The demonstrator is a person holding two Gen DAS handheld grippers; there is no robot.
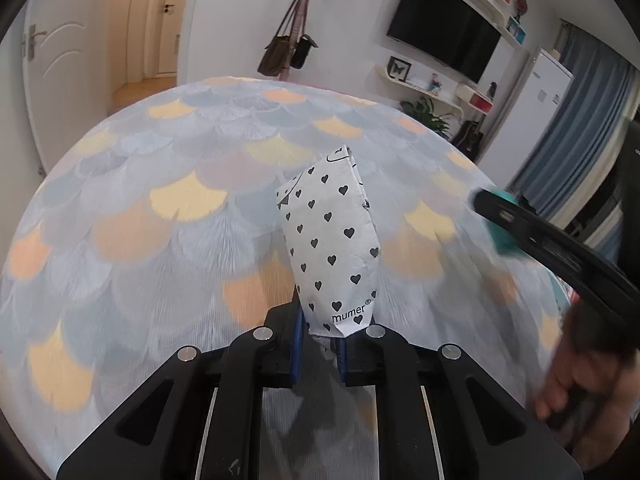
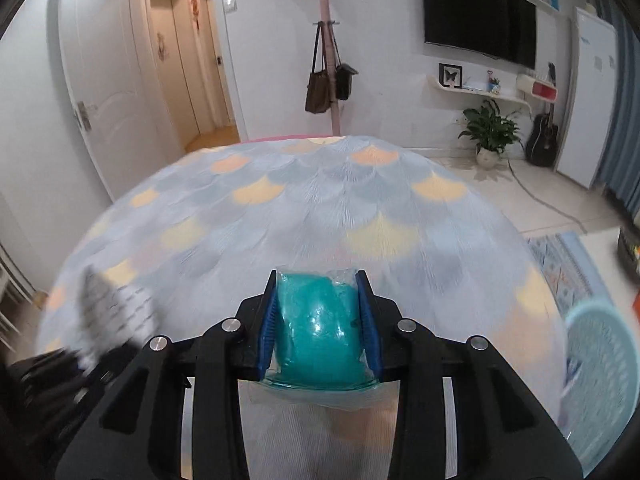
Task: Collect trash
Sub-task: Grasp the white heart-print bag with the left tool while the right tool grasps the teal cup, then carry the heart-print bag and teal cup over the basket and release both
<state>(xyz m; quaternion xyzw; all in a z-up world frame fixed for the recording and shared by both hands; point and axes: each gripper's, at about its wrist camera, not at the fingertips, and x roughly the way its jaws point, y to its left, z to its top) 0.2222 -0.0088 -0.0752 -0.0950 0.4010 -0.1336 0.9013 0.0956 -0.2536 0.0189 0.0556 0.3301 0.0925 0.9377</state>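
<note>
My left gripper point(image 1: 320, 320) is shut on a white paper wrapper with black hearts point(image 1: 334, 240) and holds it upright above the patterned bedspread point(image 1: 160, 208). My right gripper point(image 2: 318, 320) is shut on a teal plastic packet point(image 2: 318, 332) above the same bedspread point(image 2: 320, 208). The right gripper also shows blurred at the right of the left wrist view point(image 1: 532, 236), with a bit of the teal packet point(image 1: 622, 240). The heart wrapper shows blurred at the lower left of the right wrist view point(image 2: 108, 308).
A pale blue mesh basket point(image 2: 600, 368) stands at the bed's right edge. A coat stand with bags point(image 2: 328, 80), a wall TV point(image 2: 480, 16), a potted plant point(image 2: 490, 128), a guitar point(image 2: 542, 136) and a white fridge point(image 2: 588, 96) lie beyond the bed.
</note>
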